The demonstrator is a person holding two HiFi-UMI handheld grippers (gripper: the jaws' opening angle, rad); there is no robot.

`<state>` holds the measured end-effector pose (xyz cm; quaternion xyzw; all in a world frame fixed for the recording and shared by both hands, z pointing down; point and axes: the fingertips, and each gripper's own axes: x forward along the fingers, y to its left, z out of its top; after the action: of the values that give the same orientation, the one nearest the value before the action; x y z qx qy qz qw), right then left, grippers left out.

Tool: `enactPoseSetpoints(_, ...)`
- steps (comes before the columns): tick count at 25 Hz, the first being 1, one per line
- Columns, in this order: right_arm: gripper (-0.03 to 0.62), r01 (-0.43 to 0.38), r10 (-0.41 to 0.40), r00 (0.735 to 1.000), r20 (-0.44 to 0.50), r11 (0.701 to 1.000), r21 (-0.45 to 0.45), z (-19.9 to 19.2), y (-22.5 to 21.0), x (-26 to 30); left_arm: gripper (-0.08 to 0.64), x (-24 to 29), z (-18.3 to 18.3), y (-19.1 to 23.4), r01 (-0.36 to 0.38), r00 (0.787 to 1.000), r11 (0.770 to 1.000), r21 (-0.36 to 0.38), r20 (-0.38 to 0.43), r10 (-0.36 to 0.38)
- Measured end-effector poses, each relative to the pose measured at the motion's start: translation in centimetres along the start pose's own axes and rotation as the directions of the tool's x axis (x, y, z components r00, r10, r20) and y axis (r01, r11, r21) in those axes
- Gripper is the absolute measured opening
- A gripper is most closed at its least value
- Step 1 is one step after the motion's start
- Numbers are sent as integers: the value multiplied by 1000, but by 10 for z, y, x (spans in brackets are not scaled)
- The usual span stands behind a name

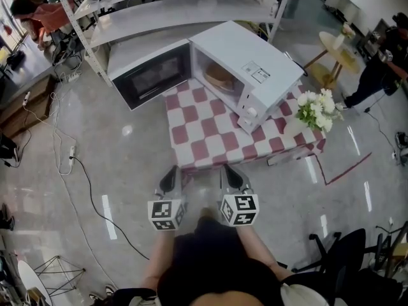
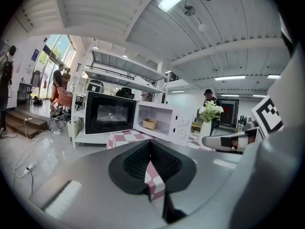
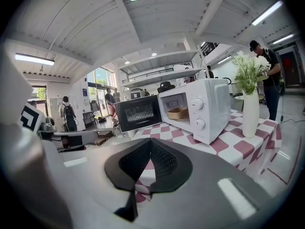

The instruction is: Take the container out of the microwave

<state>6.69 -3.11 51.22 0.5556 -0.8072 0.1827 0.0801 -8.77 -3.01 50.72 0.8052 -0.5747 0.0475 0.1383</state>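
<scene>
Two grippers, the left gripper (image 1: 172, 171) and the right gripper (image 1: 227, 169), are side by side just short of the table (image 1: 210, 132). Each has its jaws pressed together with nothing between them. Ahead of both jaw pairs lies the red-and-white checked cloth, and past it stands one white microwave (image 1: 261, 65). Its door (image 1: 153, 75) is swung wide open, ahead and to the left of the jaws. One tan container (image 1: 220, 76) sits inside the cavity, well apart from either gripper. Between the jaws and the cavity mouth there is only checked cloth. One vase of white flowers (image 1: 317, 109) stands on the table's corner, ahead and to the right of the jaws, beside the microwave's control end. Beyond the microwave rises one white shelf rack (image 1: 178, 8).
</scene>
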Motion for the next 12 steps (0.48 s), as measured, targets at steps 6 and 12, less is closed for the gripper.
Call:
enactPoseSetpoints(6,2,-30,30,1000,-3,1000,-7,7,-11,14,9,18,7,-5,-16,1000,1000,-1,15,16)
enactPoseSetpoints(12,2,-41,41,999,8,999,-4,11,-17,20,9,23,9,-7,-21,999,1000,0,24,21)
